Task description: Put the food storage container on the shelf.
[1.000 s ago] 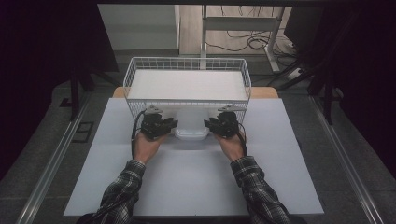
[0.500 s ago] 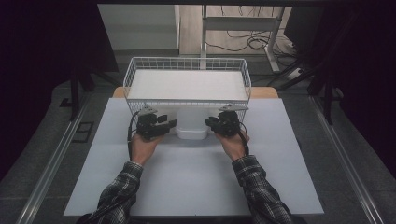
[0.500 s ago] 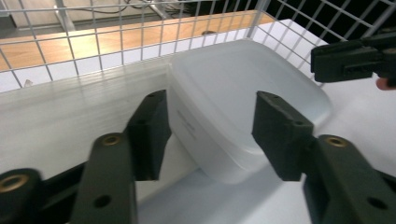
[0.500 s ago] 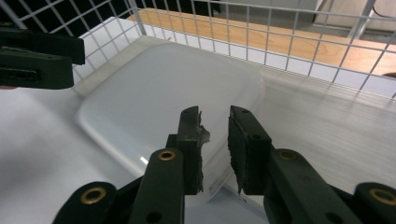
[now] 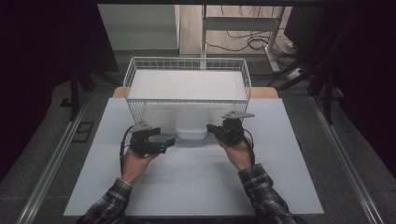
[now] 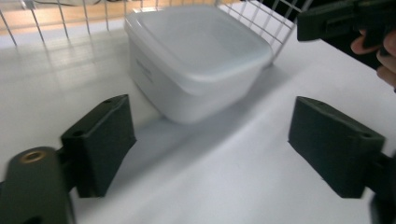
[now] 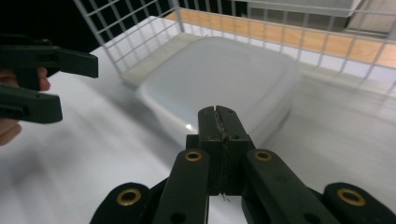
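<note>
Lab-like test room: white table (image 5: 196, 186), floor cables (image 5: 243, 42), dark screens (image 5: 46, 56).

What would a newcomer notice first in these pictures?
A white lidded container sits mid-table against the near wall of a white wire basket. The left tool, jaws just opened wide and empty, is left of it; the right tool, jaws shut on nothing, is right of it.

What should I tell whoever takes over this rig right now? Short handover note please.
Left gripper: jaws have just been opening, now wide apart with nothing between them, aimed at the white lidded container.
Right gripper: jaws have just closed, shut on nothing, just short of the container.
Container: lid on, on the white table, against the front of the wire basket.
Done: neither gripper holds it.
Left: probably grasping the container; its destination is unclear.
</note>
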### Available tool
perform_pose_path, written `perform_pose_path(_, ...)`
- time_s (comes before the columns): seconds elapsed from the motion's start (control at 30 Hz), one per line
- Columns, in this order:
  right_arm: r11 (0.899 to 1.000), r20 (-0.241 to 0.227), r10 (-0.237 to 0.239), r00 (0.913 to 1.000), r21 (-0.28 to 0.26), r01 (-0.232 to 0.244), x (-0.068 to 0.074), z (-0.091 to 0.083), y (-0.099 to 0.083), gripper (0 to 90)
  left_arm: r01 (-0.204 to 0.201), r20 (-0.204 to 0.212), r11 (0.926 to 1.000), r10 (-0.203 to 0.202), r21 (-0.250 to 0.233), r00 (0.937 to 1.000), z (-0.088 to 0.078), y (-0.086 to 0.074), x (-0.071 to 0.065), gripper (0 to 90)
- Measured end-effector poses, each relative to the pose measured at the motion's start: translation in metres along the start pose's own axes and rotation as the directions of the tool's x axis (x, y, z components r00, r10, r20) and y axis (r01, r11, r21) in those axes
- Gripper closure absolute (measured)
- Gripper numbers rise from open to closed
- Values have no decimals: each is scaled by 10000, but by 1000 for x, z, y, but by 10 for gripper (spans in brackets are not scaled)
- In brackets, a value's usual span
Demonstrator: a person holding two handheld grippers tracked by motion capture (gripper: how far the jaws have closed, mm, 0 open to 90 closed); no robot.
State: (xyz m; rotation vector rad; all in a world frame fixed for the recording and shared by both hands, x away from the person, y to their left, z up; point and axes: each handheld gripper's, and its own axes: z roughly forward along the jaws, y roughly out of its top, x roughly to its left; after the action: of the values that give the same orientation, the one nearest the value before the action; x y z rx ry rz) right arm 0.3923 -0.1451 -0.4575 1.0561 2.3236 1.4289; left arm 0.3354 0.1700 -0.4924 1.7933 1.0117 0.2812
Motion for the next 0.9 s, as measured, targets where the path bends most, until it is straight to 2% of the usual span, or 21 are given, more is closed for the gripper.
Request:
perform_pose_path(0.03,10000,-156,-69,9999,37,69,5,-2,-3,892,-57,-27,10000,57,63,10000,-6,-8,-5,74)
perform_pose_path(0.13,9992,-220,-370,9991,131,373,11,-3,-4,891,-279,-299,9996,282,104,9992,-16,-19,-12,49)
perform_pose_path(0.2,9986,-371,-495,9981,170,502,16,-4,-6,890,-386,-421,9992,389,89,9984,-20,-23,-14,37)
perform_pose_path(0.27,9968,-421,-748,9963,245,758,20,-2,-8,888,-624,-640,9980,620,-39,9960,-31,-34,-20,33)
perform_pose_path(0.37,9915,-493,-1139,9923,576,1167,27,5,-14,884,-891,-759,9958,872,-212,9933,-42,-46,-25,24)
perform_pose_path(0.57,9834,-573,-1446,9878,1026,1499,34,27,-22,884,-1334,-1139,9911,1326,11,9846,-60,-66,-35,23)
perform_pose_path(0.8,9836,-306,-1209,9922,1313,1239,28,48,-24,889,-1372,-1384,9905,1348,-81,9812,-77,-77,-37,20)
perform_pose_path(0.9,9860,-171,-1124,9935,1222,1136,23,53,-23,890,-1233,-1332,9923,1208,-101,9837,-81,-81,-36,20)
